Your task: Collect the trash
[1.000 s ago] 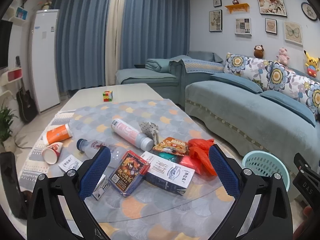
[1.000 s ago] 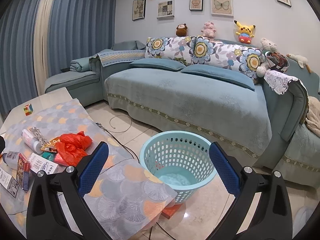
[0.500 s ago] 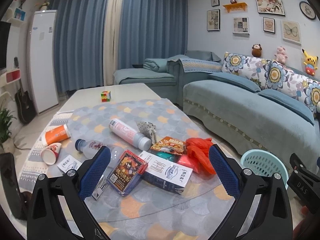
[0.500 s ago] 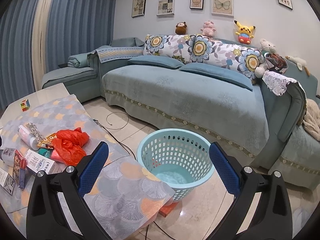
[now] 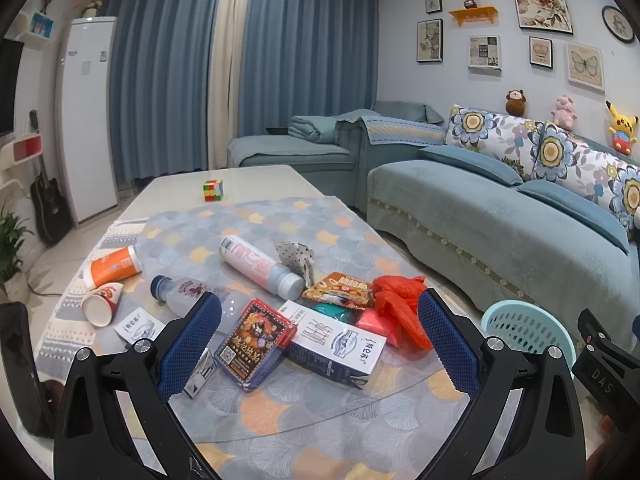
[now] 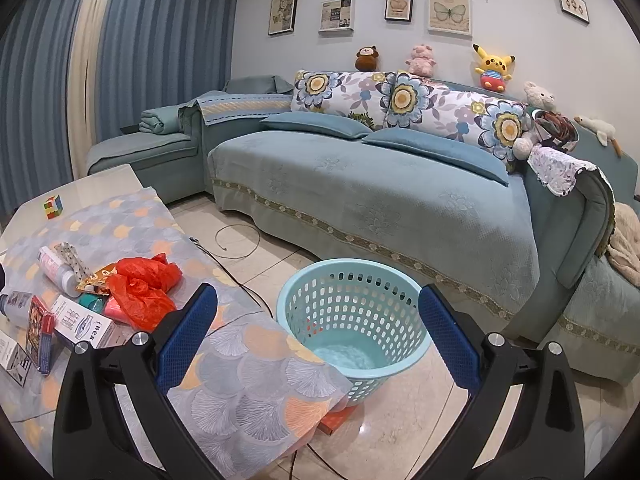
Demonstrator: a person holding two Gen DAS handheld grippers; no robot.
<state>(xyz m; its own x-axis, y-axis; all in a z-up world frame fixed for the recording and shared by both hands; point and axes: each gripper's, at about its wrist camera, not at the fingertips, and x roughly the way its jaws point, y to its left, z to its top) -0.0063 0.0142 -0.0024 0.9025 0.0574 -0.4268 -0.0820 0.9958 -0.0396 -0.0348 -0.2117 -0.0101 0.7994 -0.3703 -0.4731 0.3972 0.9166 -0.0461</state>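
Left tongs: jaws spread wide, blue ribbed pads facing each other across an empty gap — nothing gripped. Black finger arms rise from the lower corners of the view, angled inward.

Right tongs: same configuration — jaws fully apart, blue pads clear of contact, no load. A part of its black body shows at the right edge of the left wrist view.
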